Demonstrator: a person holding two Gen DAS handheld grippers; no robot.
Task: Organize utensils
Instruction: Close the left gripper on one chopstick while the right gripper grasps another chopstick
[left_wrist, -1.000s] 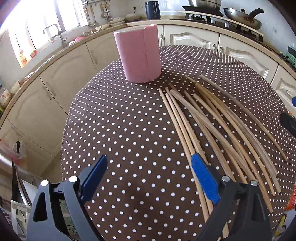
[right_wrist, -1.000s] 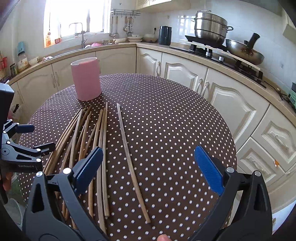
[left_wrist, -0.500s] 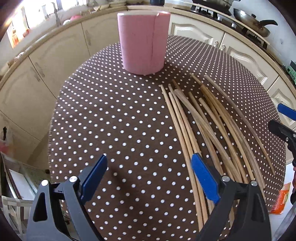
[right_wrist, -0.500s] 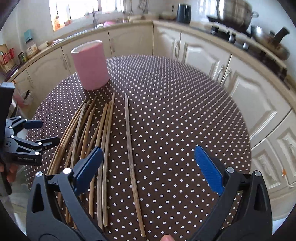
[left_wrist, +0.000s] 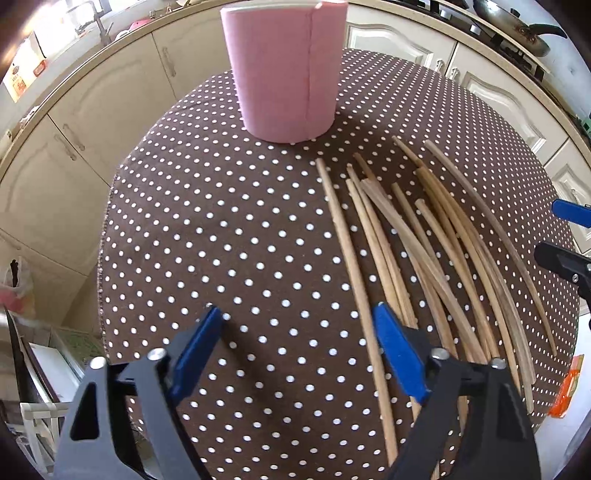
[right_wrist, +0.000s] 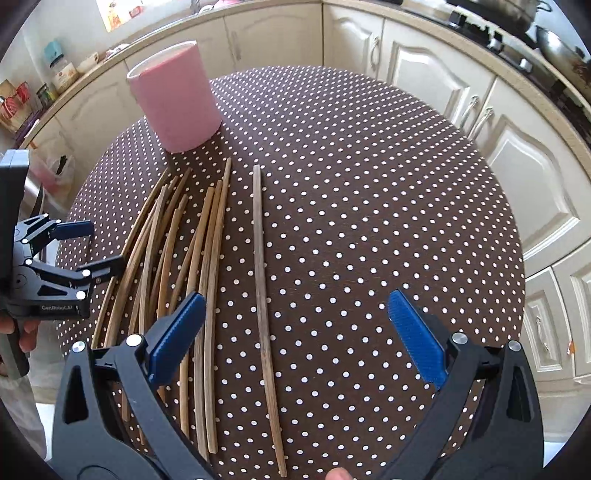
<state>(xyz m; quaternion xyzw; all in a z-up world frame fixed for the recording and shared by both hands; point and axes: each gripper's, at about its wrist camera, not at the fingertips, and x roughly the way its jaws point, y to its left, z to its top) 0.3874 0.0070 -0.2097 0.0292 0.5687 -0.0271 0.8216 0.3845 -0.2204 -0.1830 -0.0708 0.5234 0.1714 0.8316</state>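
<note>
Many chopsticks (right_wrist: 173, 266) loose on counter (right_wrist: 369, 184) near upright pink holder (right_wrist: 173, 107). Both claws, left claw (left_wrist: 295, 350) and right claw (right_wrist: 295, 332), spread, empty. Approach step; next, probably pinch lone chopstick (right_wrist: 260, 280).

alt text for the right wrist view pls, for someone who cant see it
The open right gripper hovers over a round table in a brown polka-dot cloth, lined up with a single darker chopstick lying apart from a loose pile of chopsticks. A pink cylindrical holder stands upright beyond them; the left gripper waits at the left edge.
</note>
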